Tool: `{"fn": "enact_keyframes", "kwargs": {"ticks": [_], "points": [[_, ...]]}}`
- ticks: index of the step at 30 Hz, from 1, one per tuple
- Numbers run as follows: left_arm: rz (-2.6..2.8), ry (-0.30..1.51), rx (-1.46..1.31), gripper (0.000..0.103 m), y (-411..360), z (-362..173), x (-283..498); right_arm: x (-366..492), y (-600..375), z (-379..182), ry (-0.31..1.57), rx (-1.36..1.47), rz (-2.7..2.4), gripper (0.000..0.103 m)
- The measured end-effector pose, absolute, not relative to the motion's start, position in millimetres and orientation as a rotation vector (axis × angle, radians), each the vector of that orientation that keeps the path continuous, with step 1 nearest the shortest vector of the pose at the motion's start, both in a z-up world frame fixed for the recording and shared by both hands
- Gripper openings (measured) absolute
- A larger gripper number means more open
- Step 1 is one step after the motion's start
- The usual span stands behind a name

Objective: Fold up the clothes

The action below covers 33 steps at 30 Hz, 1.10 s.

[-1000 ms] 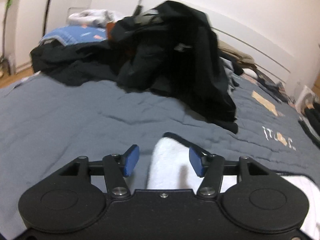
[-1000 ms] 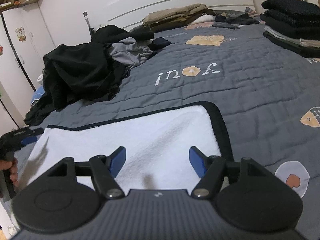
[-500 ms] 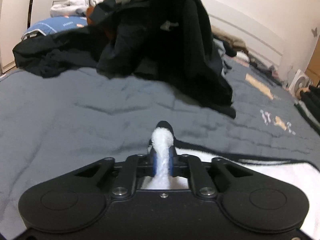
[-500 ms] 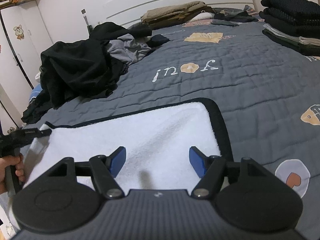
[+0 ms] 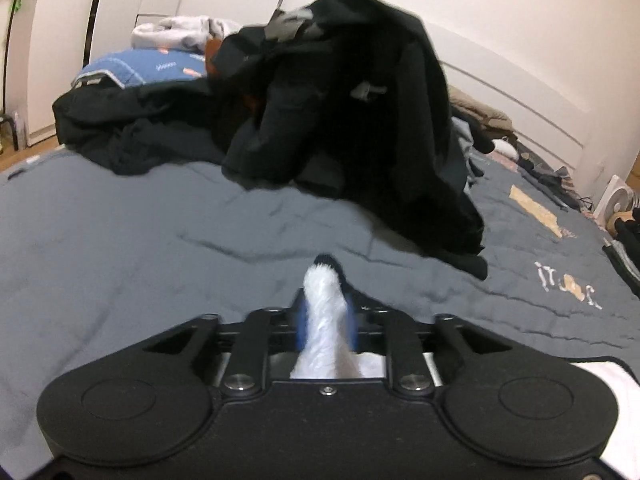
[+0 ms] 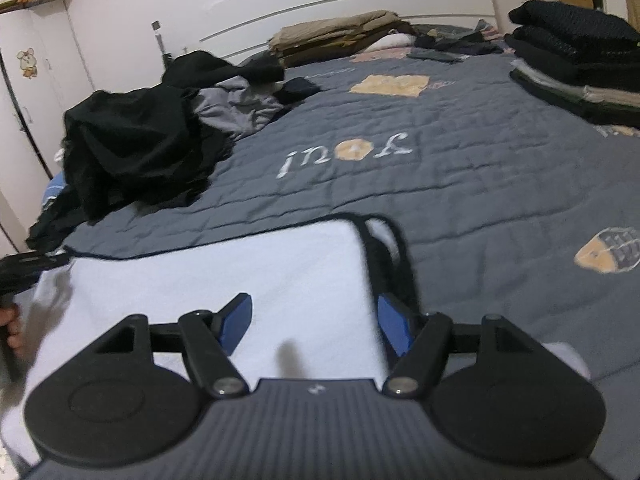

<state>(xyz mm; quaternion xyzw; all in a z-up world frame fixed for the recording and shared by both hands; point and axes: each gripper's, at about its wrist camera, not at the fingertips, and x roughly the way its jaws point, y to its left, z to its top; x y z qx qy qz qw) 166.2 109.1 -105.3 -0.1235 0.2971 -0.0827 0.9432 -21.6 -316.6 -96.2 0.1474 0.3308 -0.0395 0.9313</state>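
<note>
A white fleece cloth with black trim (image 6: 224, 280) lies spread on the grey quilt (image 6: 460, 184). My left gripper (image 5: 325, 320) is shut on its left corner, and a pinched white tuft (image 5: 324, 292) sticks up between the blue pads. My right gripper (image 6: 314, 322) is open over the cloth near its right trimmed edge (image 6: 384, 252), which looks lifted and doubled. The left gripper and the hand holding it also show at the left edge of the right wrist view (image 6: 16, 276).
A heap of black clothes (image 5: 340, 120) lies on the quilt ahead of the left gripper, also in the right wrist view (image 6: 132, 156). Folded dark clothes (image 6: 576, 68) are stacked at the right. Folded tan items (image 6: 340, 36) sit by the headboard.
My left gripper shut on the cloth's corner and raised it. The cloth's right edge has shifted and lifted near my right gripper, which stays open.
</note>
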Motion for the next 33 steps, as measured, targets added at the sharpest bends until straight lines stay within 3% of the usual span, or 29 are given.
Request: {"fn": "enact_keyframes", "kwargs": {"ticks": [13,23,25,27,29,33], "points": [[-0.583,0.67,-0.23,0.058,26.4,-64.5,81.0,17.9,-354.2,-102.9,0.729,0.274,-0.052,0.069],[-0.702,0.665,-0.228,0.061,-8.0,-69.4,28.8,40.0,-362.6,-126.4,0.814,0.301,0.015,0.067],[-0.701,0.66,-0.24,0.064,-6.3,-70.9,31.9,39.6,-362.6,-133.0,0.836,0.307,0.016,0.058],[-0.694,0.671,-0.243,0.064,-6.0,-73.3,33.8,39.1,-362.7,-139.5,0.857,0.314,0.016,0.031],[-0.687,0.672,-0.237,0.064,-6.9,-75.1,35.5,36.7,-368.1,-140.5,0.855,0.345,0.015,0.015],[-0.67,0.684,-0.241,0.064,-4.6,-77.7,37.5,28.2,-374.4,-129.1,0.815,0.352,0.014,0.007]]}}
